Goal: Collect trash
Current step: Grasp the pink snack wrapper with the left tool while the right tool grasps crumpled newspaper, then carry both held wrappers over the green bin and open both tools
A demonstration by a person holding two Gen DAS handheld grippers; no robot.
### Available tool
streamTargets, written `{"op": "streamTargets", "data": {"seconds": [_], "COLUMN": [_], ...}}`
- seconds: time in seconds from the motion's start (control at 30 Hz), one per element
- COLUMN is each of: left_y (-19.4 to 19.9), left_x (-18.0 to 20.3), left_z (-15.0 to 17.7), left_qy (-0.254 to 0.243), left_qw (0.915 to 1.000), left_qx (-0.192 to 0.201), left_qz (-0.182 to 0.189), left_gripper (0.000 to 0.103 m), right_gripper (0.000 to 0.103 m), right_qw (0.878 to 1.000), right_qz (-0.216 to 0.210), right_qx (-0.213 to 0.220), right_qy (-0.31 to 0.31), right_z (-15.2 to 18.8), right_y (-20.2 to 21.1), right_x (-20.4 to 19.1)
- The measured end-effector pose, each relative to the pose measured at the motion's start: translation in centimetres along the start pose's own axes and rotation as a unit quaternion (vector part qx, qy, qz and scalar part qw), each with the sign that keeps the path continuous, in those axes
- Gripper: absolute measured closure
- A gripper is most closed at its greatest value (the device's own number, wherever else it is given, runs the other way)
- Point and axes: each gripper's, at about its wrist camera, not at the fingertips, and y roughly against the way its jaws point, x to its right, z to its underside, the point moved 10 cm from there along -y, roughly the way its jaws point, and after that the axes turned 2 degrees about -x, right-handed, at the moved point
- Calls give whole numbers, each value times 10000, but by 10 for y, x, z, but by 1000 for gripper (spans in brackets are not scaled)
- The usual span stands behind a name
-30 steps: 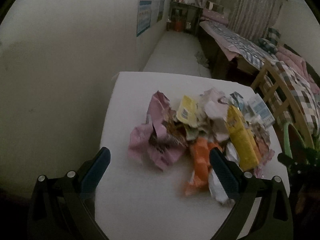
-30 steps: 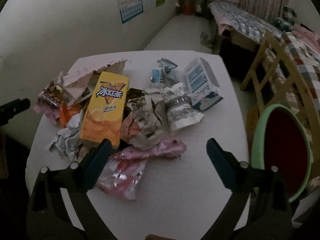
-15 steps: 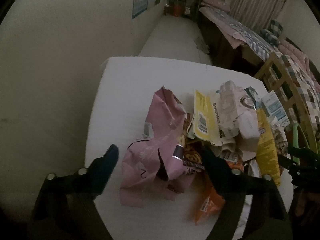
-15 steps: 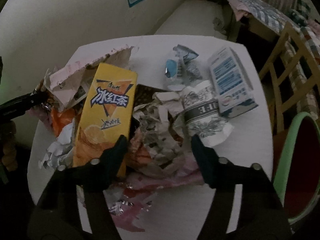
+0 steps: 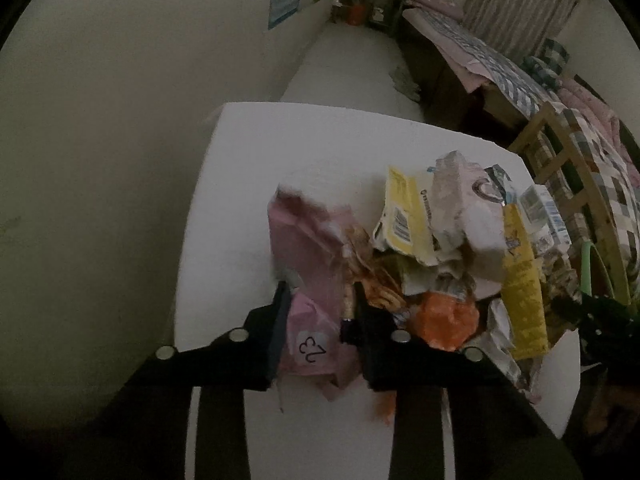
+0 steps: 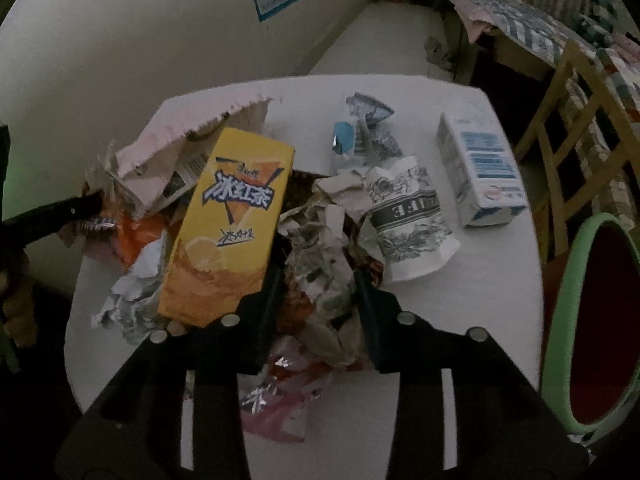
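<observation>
Left gripper (image 5: 320,312) pinches pink wrapper (image 5: 308,240), right gripper (image 6: 320,280) pinches crumpled paper wad (image 6: 320,248); green-rimmed bin (image 6: 560,320) beside table (image 6: 440,360), contents indiscernible

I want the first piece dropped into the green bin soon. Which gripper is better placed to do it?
Right. The right gripper has its jaws around crumpled paper, and the green bin sits just to its right; the left gripper, clamping a pink wrapper, is farther away.
</observation>
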Motion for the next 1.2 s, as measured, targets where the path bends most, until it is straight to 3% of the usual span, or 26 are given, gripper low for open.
{"op": "streamTargets", "data": {"seconds": [0.37,0.7,0.93,1.2], "left_y": [57,106,123,127], "left_x": [4,28,72,165], "left_z": [35,67,68,51], "left_qy": [30,-60,-349,-937], "left_qw": [9996,9993,9983,9927], "left_qx": [232,368,441,501], "left_qz": [-168,4,165,574], "left_gripper": [77,77,77,77], "right_gripper": [67,67,67,67], "right_qw": [9992,9978,9966,9933], "right_qz": [-18,-161,-148,3], "right_qx": [394,610,710,901], "right_qy": [-96,-193,-380,-730], "right_z": [11,38,53,59], "right_y": [59,96,111,133], "right_x": [6,12,36,89]}}
